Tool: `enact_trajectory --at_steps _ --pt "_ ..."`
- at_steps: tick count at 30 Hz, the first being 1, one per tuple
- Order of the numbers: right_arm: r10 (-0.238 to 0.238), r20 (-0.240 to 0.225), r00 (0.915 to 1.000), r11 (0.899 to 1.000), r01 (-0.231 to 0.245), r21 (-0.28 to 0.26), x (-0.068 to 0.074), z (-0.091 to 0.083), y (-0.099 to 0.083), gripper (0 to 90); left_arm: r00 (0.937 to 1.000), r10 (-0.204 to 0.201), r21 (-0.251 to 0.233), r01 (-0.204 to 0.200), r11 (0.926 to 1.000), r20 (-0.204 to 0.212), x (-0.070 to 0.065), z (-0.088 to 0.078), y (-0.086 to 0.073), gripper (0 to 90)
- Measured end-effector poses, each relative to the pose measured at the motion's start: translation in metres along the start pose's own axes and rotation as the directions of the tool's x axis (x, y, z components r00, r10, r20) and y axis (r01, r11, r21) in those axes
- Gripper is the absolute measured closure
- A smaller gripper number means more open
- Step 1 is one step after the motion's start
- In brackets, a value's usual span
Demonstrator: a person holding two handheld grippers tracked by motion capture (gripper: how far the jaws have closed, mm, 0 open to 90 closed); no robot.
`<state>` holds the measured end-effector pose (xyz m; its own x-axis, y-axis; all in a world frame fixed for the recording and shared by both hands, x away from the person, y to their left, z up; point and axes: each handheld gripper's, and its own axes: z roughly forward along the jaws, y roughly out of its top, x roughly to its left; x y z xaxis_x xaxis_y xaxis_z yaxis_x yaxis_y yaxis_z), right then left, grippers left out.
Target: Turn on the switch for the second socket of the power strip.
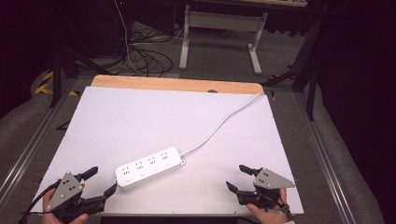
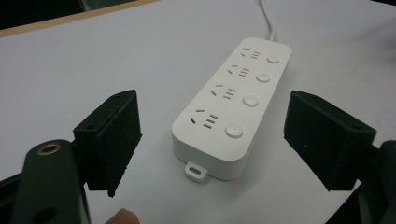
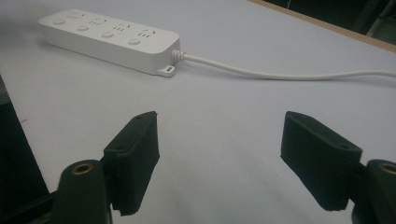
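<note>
Both hands sit low at the near edge in the high view. The left gripper (image 1: 101, 181) is at about 7 o'clock, jaws spread wide and aimed toward 2 o'clock, nothing pinched. The right gripper (image 1: 237, 178) is at roughly 5 o'clock, jaws also gaping with nothing between them, aimed toward 10 o'clock. Fingers wrap each handle from below.
</note>
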<state>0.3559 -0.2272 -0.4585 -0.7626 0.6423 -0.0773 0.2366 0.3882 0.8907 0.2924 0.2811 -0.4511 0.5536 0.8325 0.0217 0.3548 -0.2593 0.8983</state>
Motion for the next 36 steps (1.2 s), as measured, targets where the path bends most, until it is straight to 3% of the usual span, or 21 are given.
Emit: enact_trajectory --at_steps 21,25,27,36 --pt "0.000 0.005 1.0000 1.000 0.000 -0.001 -0.001 0.000 0.000 28.3 0.9999 0.010 -0.009 -0.010 0.9999 0.002 -0.002 -0.004 0.003 20.7" --pt "0.002 0.006 1.0000 1.000 -0.002 0.000 -0.001 0.000 0.000 28.3 0.9999 0.015 -0.025 -0.015 0.9996 0.004 -0.002 -0.006 0.005 24.7" --pt "0.004 0.006 1.0000 1.000 -0.004 -0.001 -0.001 0.000 0.000 28.3 0.9994 0.012 -0.029 -0.011 0.9995 0.033 -0.002 -0.007 0.007 29.9" --pt "0.002 0.003 1.0000 1.000 -0.002 0.000 0.000 0.000 0.000 28.4 0.9992 0.020 -0.030 -0.019 0.9994 0.035 -0.003 -0.009 0.013 29.3"
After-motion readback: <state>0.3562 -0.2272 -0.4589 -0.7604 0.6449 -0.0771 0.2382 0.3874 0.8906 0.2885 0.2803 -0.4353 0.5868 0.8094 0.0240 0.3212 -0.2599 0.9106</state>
